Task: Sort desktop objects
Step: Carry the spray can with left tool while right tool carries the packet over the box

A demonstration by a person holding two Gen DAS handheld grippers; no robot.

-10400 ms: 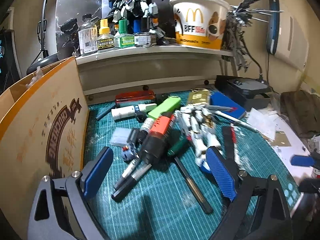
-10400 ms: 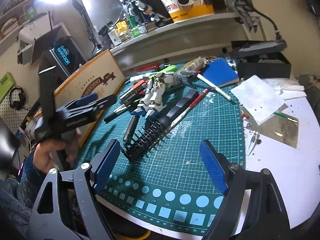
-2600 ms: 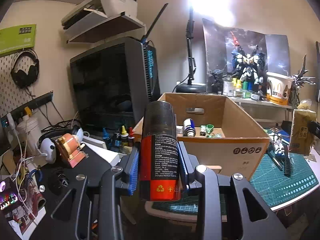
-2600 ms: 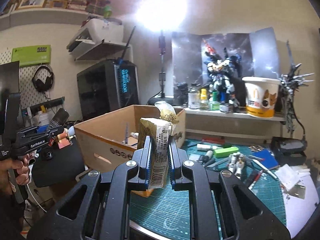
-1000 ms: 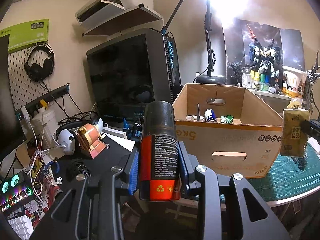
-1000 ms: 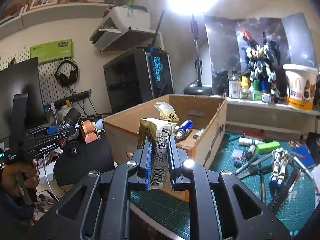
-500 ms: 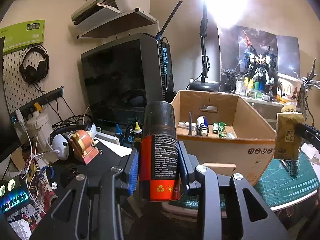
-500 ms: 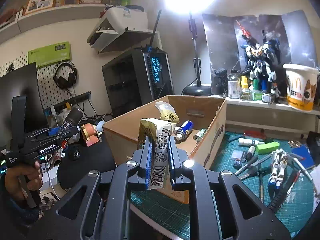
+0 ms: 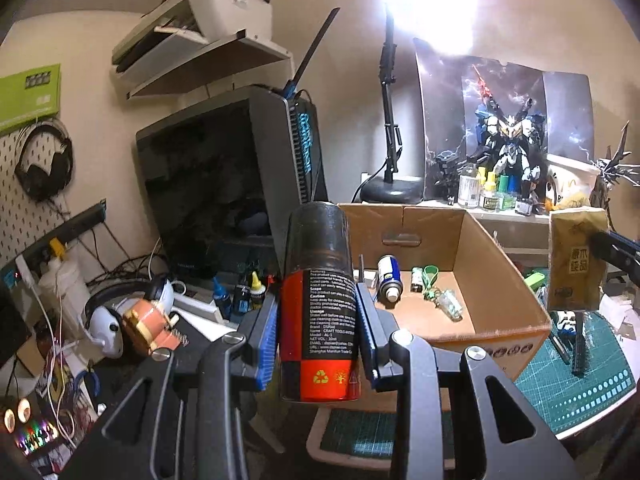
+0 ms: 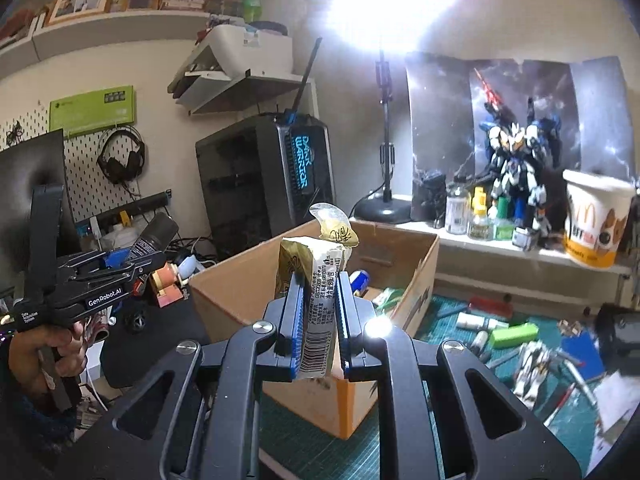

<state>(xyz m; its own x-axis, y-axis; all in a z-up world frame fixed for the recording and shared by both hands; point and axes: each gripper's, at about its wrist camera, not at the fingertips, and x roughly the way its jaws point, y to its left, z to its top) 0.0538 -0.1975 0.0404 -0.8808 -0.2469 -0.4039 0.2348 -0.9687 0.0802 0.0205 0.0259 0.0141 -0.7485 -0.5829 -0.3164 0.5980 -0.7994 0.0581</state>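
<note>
Cardboard box (image 9: pixel 500 256) sits ahead and right of your left gripper (image 9: pixel 318 332), which is clamped on the upright spray can (image 9: pixel 318 300). Can is tall and gripped low on a smooth wall: tilt it fast and it may pivot or slide out short of the box, onto the clutter below. Small blue can (image 9: pixel 389 278) already lies inside; a hard drop could knock it.

Right view: right gripper (image 10: pixel 318 316) is pinched tight on a crinkly snack packet (image 10: pixel 316 300). Thin foil could slip or stick to a pad at release. Watch your two grippers don't collide over the opening.

Headphones (image 10: pixel 120 159) hang on a pegboard (image 10: pixel 86 176) beside a computer tower (image 10: pixel 264 184).
</note>
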